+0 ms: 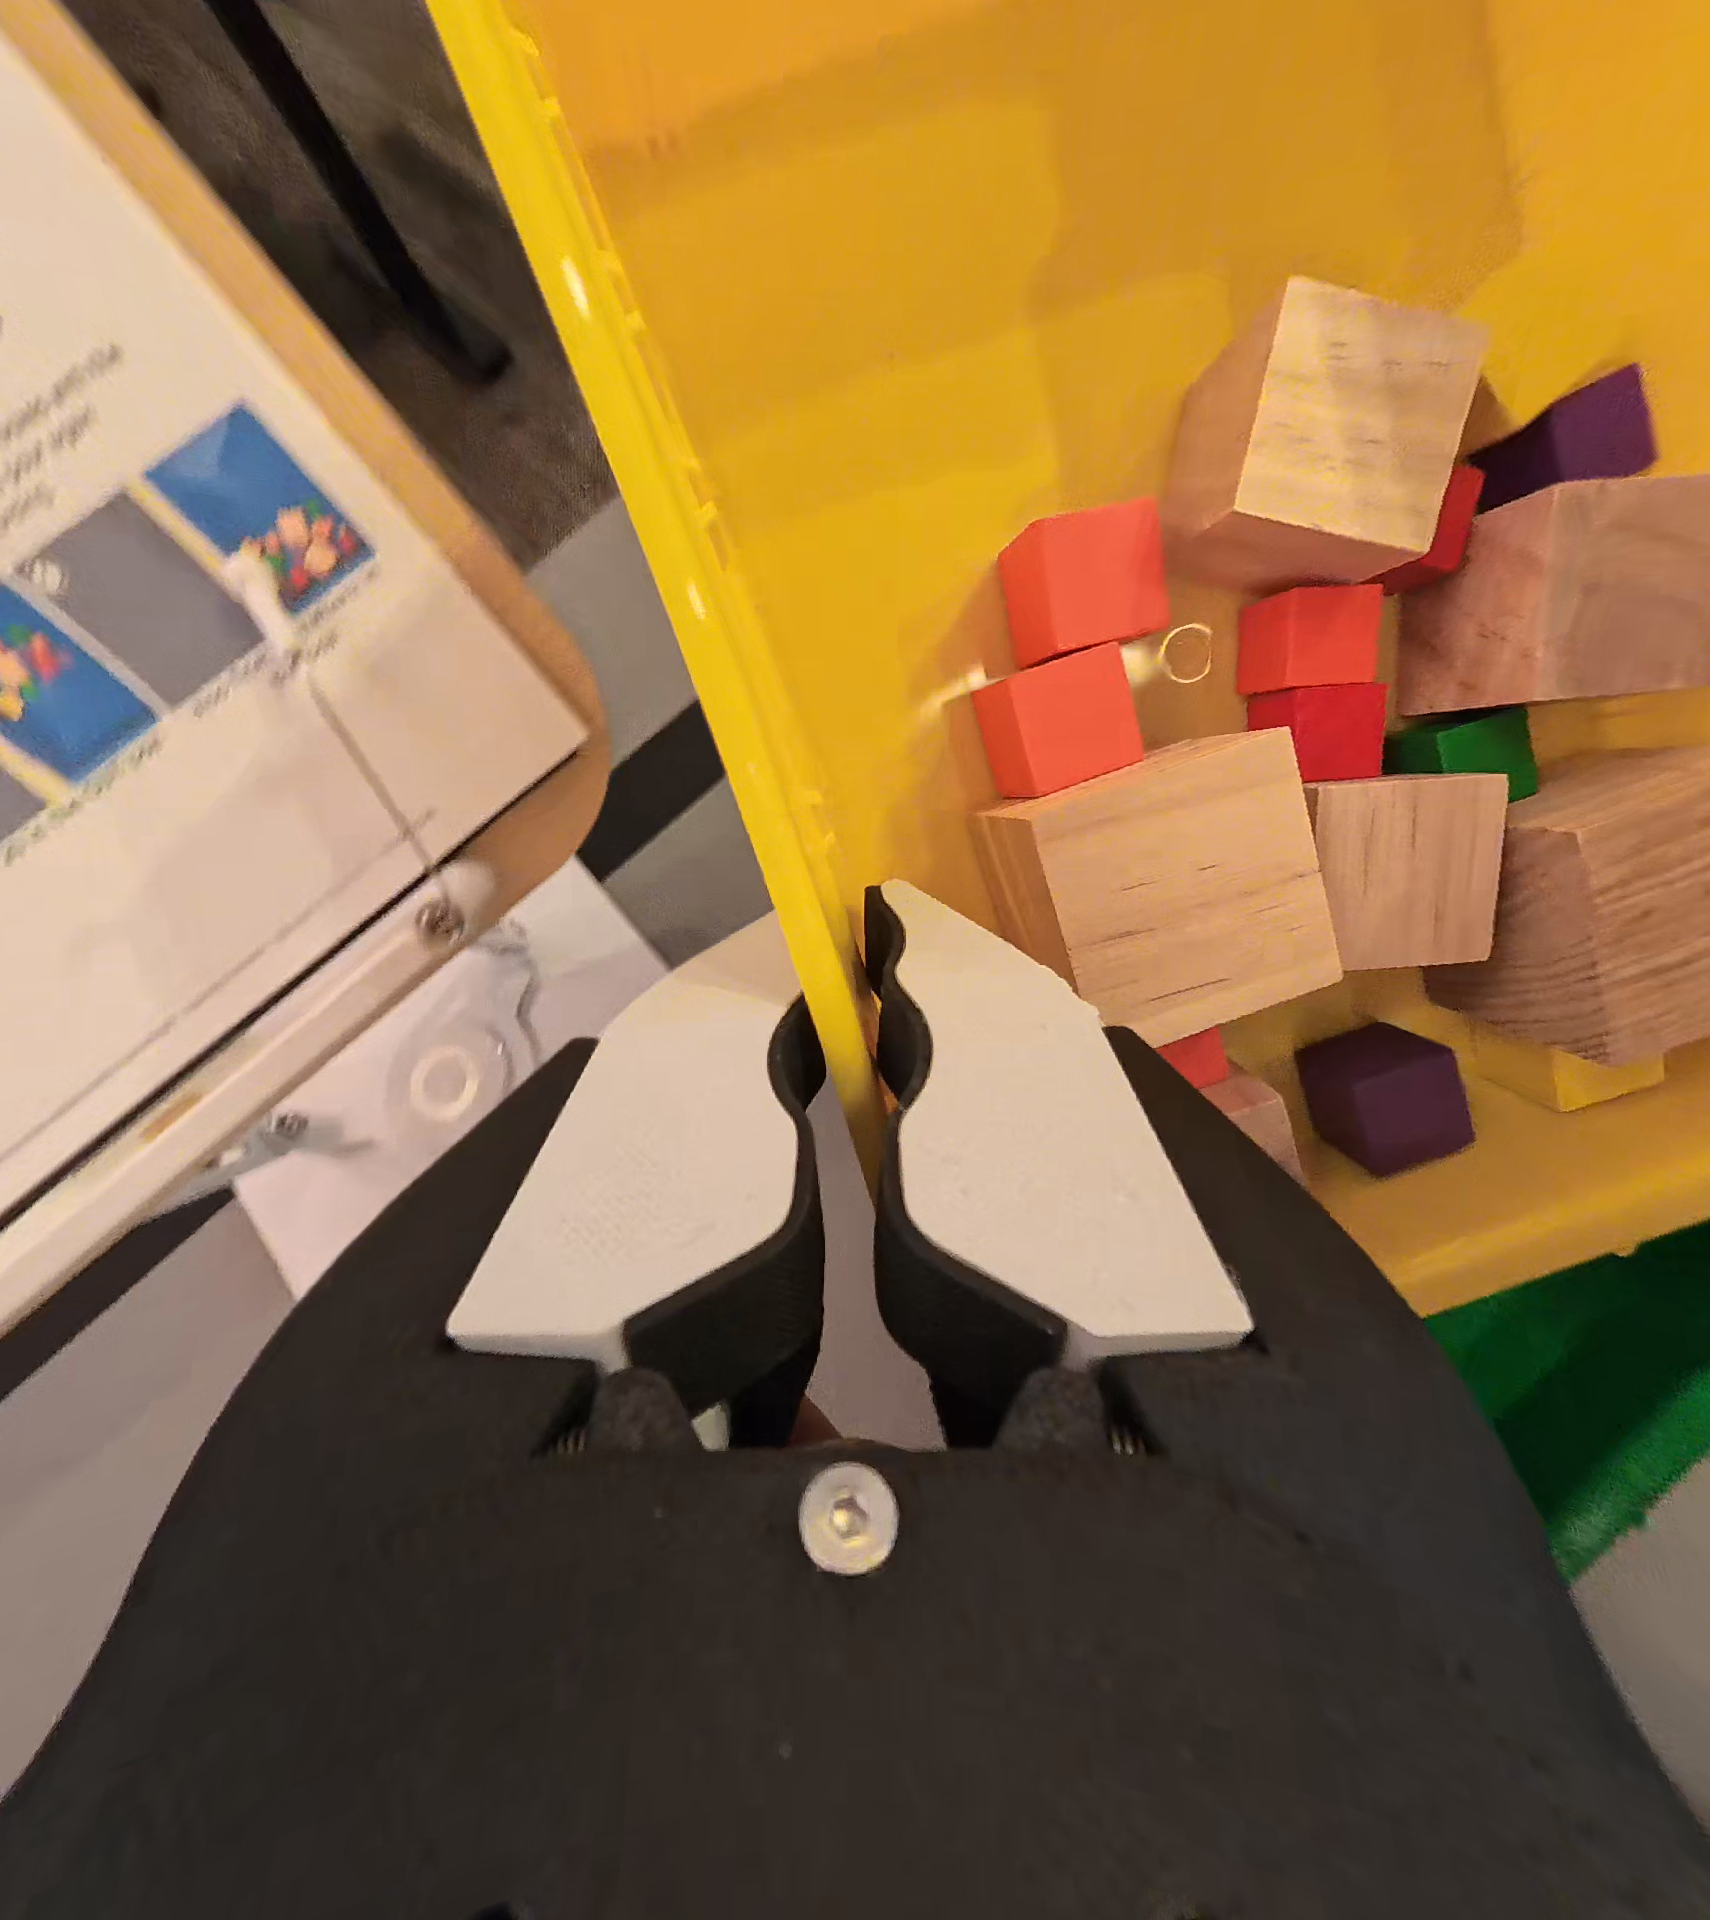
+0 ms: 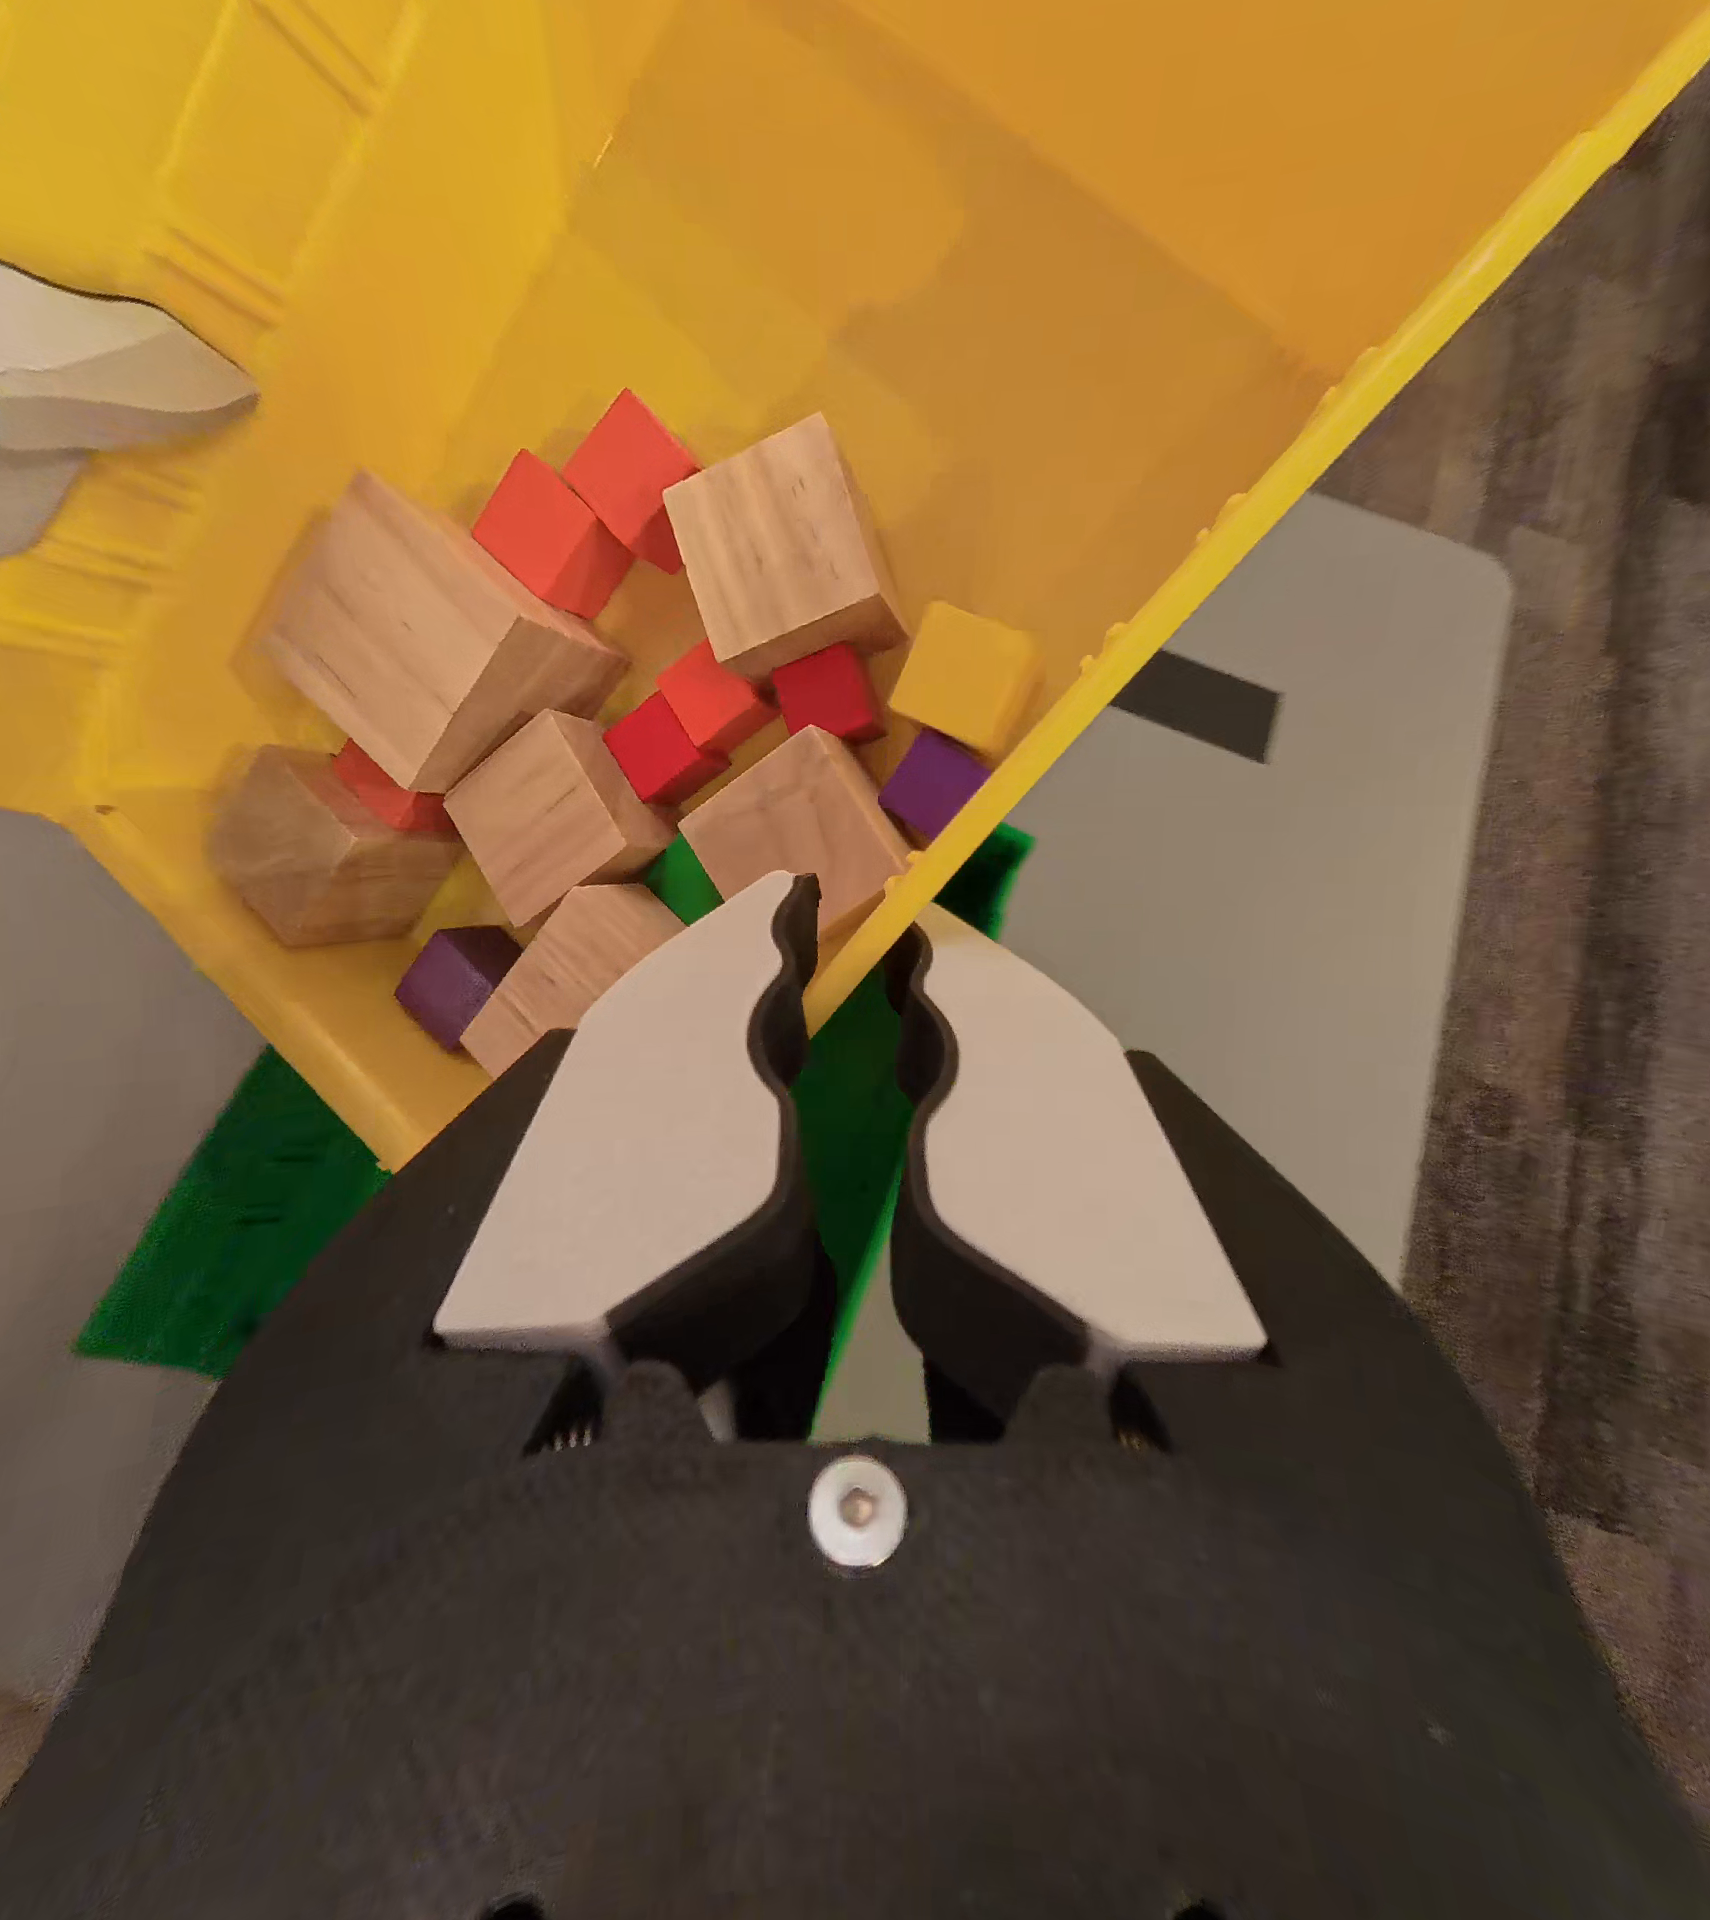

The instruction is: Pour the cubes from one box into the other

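Observation:
A yellow box point(image 1: 830, 312) is tilted, with its open side toward both cameras. My left gripper point(image 1: 846, 966) is shut on one side wall of it. My right gripper point(image 2: 856, 925) is shut on the opposite side wall point(image 2: 1246, 468). Several cubes lie heaped against the box's low wall: plain wooden ones point(image 1: 1329, 436) and small orange point(image 1: 1079, 577), red, purple, green and yellow ones. The heap also shows in the right wrist view point(image 2: 539, 810). A green box point(image 1: 1609, 1382) lies under the low edge; it also shows in the right wrist view point(image 2: 227, 1247). The left gripper's finger point(image 2: 103, 395) shows at the far wall.
A wooden-edged board with a printed sheet point(image 1: 155, 623) stands to the left of the yellow box. The grey table point(image 2: 1246, 935) bears a black tape mark point(image 2: 1204, 717). Dark carpet point(image 2: 1661, 831) lies beyond the table's right edge.

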